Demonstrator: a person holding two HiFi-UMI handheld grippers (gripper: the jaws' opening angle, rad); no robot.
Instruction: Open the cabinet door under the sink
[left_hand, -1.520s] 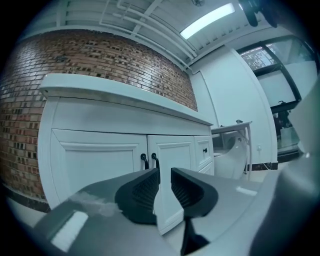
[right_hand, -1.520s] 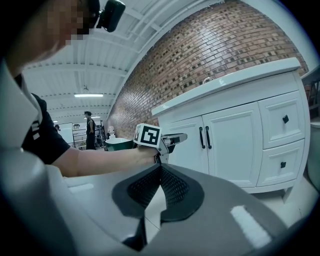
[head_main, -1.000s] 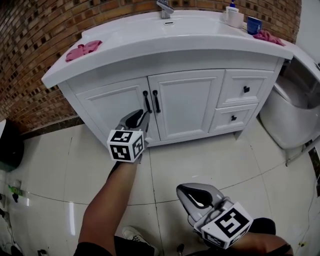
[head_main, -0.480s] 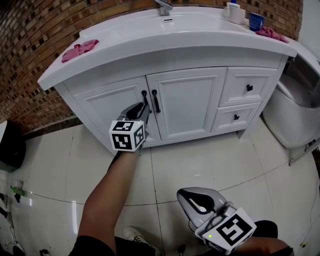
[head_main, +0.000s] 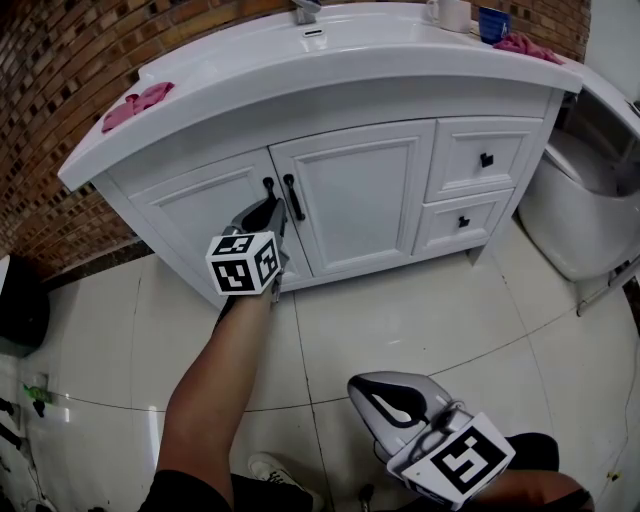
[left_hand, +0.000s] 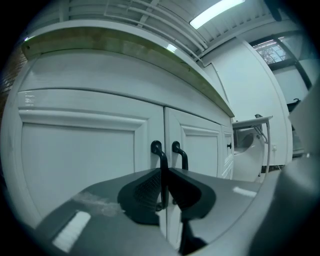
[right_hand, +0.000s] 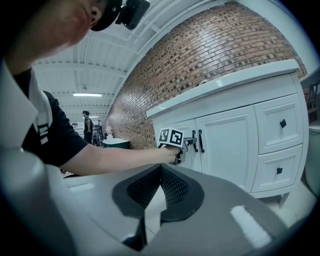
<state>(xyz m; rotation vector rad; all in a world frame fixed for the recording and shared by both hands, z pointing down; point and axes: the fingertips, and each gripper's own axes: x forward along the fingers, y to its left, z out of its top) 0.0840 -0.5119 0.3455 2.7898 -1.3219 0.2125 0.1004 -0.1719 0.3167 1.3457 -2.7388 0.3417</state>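
White floor tiles (head_main: 420, 320) and a brick wall (head_main: 60, 90) surround a white vanity (head_main: 330, 75) in the head view. Its top holds a faucet (head_main: 308, 8), a pink cloth (head_main: 135, 103) at the left end, and a mug (head_main: 452, 12), a blue cup (head_main: 492, 22) and a second pink cloth (head_main: 520, 43) at the right end. A white fixture (head_main: 580, 210) stands just beside the drawers (head_main: 487, 158). Under the sink, the left cabinet door (head_main: 205, 215) sits flush with the right cabinet door (head_main: 355, 200). The left gripper (head_main: 277, 210) is up against the black handle (head_main: 268, 188) at the left door's inner edge, while the right gripper (head_main: 372, 395) hangs low over the tiles, well apart from the vanity. The left gripper view settles what the head view cannot: the jaws are pinching that handle's upright bar, with the second handle (left_hand: 180, 154) just beside it untouched. The right gripper view shows its own jaws pressed together on nothing, the person's outstretched arm (right_hand: 115, 155), and a distant figure (right_hand: 88, 125) under a ceiling light (right_hand: 86, 94) that the head view does not take in. A second ago the left gripper lay lower, near the handles' lower ends; it has since risen onto the handle, and the right gripper has barely shifted.
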